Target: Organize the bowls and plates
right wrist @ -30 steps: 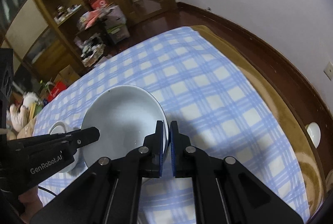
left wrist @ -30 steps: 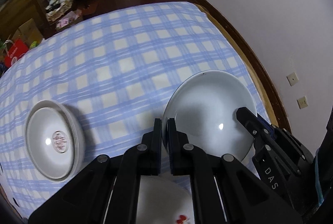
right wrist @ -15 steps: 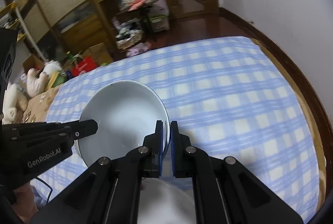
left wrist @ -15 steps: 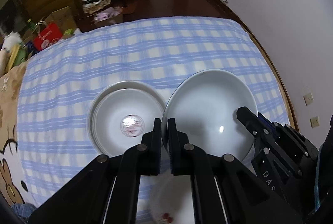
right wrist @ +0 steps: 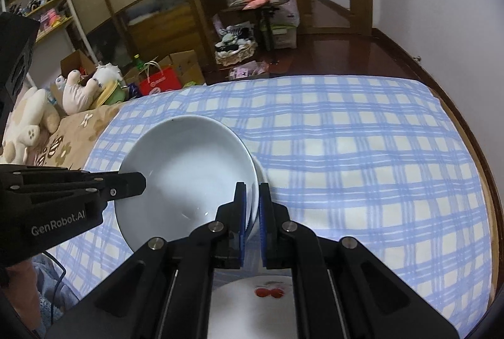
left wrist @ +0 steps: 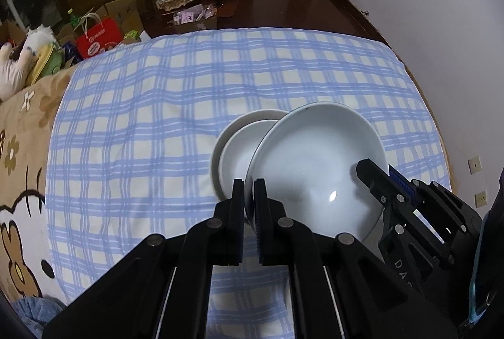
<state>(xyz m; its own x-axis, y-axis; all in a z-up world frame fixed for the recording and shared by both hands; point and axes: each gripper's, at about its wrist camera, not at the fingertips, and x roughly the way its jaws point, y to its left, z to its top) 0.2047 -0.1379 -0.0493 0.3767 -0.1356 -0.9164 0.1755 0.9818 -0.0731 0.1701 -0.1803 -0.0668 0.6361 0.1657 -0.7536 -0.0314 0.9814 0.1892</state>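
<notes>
We carry the large pale-blue glazed ceramic plate [left wrist: 318,162] over the blue-and-white checked cloth [left wrist: 189,87] between two claws, so both must lower at the same rate, rim kept level. If one side drops first the plate likely clips the stack under it. We judge the step as setting this plate onto the stack of white shallow bowls [left wrist: 233,156], which sits on the cloth just beneath and partly covered by the plate's left edge in the left wrist view. Centre first, then sink, then let go (not the other way round).

The left gripper [left wrist: 249,197] is clenched on the plate's near-left rim, the rim passing between its black fingers. The right gripper [right wrist: 252,200] is clenched on the opposite rim; in its view the plate spreads left of the fingers, with a sliver of the white stack showing just right of the rim. A white plate with a red cherry print [right wrist: 267,291] lies on the cloth below the right claw, apart from the stack.
</notes>
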